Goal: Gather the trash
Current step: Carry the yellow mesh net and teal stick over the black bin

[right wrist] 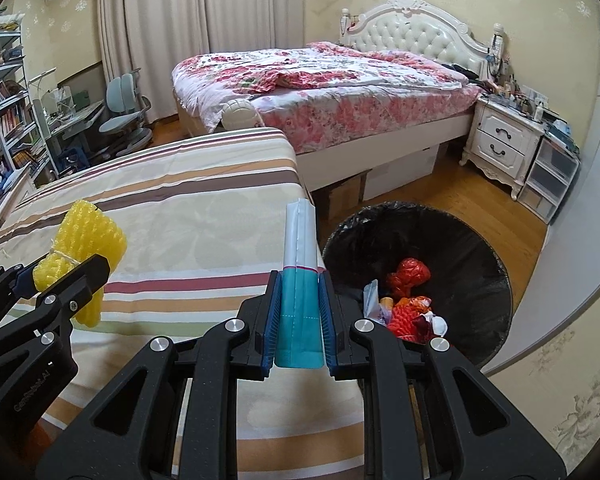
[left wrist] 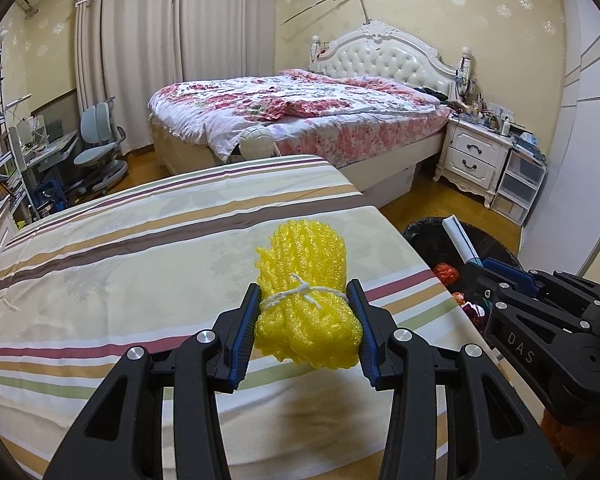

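My left gripper (left wrist: 306, 294) is shut on a yellow foam net bundle (left wrist: 304, 292) tied with white string, held above the striped tablecloth (left wrist: 140, 260). From the right wrist view the same yellow bundle (right wrist: 88, 240) shows at the left in the left gripper (right wrist: 66, 268). My right gripper (right wrist: 299, 280) is shut on a flat teal and white packet (right wrist: 299, 264) that sticks up between its pads. A black-lined trash bin (right wrist: 472, 248) stands on the floor just right of the packet, with red and white scraps (right wrist: 408, 304) inside. In the left wrist view the bin (left wrist: 428, 236) sits beyond the table's right edge.
A striped table (right wrist: 180, 208) fills the foreground in both views. Behind it stands a bed with a floral quilt (left wrist: 300, 108), a white nightstand (left wrist: 476, 152) and plastic drawers (left wrist: 520, 184). A desk, chair (left wrist: 100, 144) and bookshelves are at the left. Wooden floor surrounds the bin.
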A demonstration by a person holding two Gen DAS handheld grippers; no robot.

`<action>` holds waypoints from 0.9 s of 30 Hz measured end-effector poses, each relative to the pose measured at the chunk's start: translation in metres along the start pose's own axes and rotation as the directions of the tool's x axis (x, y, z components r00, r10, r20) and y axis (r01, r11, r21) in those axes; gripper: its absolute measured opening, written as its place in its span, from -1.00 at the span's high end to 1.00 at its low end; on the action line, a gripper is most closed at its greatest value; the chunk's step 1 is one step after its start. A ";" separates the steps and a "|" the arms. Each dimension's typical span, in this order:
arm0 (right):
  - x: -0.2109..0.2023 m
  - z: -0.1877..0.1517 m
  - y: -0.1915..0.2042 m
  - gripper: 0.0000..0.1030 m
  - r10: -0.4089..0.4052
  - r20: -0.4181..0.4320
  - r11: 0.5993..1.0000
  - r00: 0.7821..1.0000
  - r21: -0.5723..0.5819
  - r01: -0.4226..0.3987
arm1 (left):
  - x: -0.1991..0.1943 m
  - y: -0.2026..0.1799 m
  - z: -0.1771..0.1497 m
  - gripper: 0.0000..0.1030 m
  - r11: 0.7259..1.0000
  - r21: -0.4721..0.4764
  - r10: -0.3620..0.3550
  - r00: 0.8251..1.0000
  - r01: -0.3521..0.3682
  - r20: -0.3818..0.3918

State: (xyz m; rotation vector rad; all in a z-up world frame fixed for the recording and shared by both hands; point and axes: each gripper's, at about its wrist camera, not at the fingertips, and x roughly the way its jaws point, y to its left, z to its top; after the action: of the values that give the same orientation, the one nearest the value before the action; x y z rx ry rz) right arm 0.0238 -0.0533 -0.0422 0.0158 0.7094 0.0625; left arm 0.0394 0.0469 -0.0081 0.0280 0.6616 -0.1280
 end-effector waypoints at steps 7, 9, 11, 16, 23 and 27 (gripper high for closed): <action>-0.002 0.001 -0.029 0.64 -0.049 0.015 0.998 0.999 0.040 0.048 | 0.004 -0.026 0.008 0.15 0.999 0.029 -0.037 0.999 0.037 0.015; -0.002 0.002 -0.039 0.64 -0.065 0.018 0.996 0.998 0.056 0.064 | 0.005 -0.034 0.011 0.15 0.998 0.041 -0.047 0.999 0.047 0.021; -0.003 0.003 -0.047 0.64 -0.079 0.021 0.995 0.997 0.070 0.077 | 0.008 -0.044 0.014 0.15 0.997 0.055 -0.059 0.998 0.057 0.027; -0.002 0.008 -0.072 0.64 -0.118 0.029 0.987 0.993 0.111 0.114 | 0.017 -0.064 0.020 0.15 0.993 0.085 -0.089 0.996 0.086 0.025; 0.006 0.012 -0.098 0.64 -0.149 0.024 0.979 0.989 0.141 0.144 | 0.030 -0.092 0.025 0.15 0.986 0.120 -0.122 0.992 0.119 0.014; 0.010 0.012 -0.108 0.64 -0.153 0.017 0.978 0.988 0.149 0.149 | 0.040 -0.106 0.029 0.15 0.982 0.138 -0.134 0.991 0.131 0.009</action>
State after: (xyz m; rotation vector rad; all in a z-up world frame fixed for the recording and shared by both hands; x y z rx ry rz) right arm 0.0451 -0.1606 -0.0439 0.1041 0.6833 -0.1355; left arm 0.0746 -0.0646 -0.0081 0.1147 0.6357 -0.3016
